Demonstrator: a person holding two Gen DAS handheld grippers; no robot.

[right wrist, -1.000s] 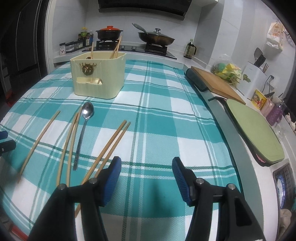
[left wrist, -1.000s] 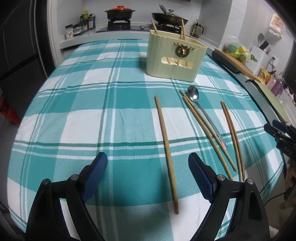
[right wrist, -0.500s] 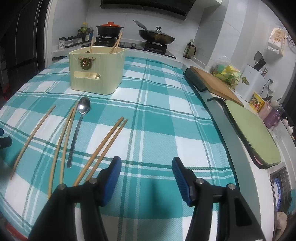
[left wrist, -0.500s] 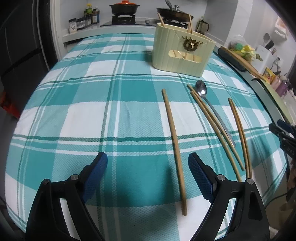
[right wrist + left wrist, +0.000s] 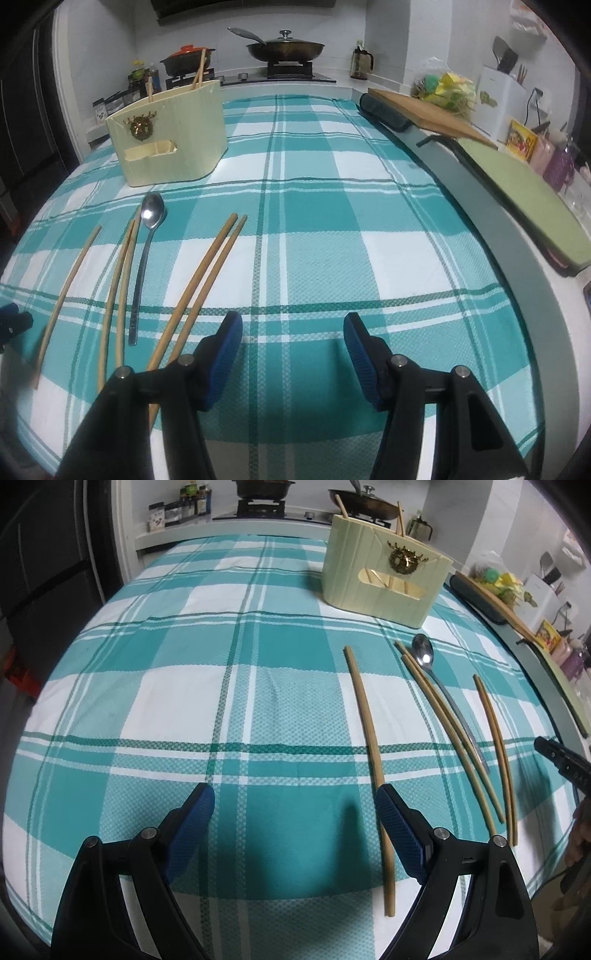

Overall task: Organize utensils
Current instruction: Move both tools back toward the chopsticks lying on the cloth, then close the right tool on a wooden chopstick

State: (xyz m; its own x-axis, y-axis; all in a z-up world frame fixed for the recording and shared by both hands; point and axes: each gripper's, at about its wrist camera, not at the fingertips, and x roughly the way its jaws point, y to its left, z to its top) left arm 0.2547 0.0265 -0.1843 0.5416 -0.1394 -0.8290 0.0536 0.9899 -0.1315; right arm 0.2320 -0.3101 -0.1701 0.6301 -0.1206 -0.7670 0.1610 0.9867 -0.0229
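Just beside left tool (image 5: 295, 805): chopstick (image 5: 369, 746).

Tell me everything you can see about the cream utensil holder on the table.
The utensil holder is a pale cream box, plastic-looking, with vertically ribbed walls and rounded corners. Its front carries a gold wreath-like emblem above a rectangular cutout. It stands upright on the teal checked tablecloth at the far side, open at the top, with a few wooden chopsticks already leaning inside. A metal spoon lies just in front of it, not touching. Neither gripper is near it.
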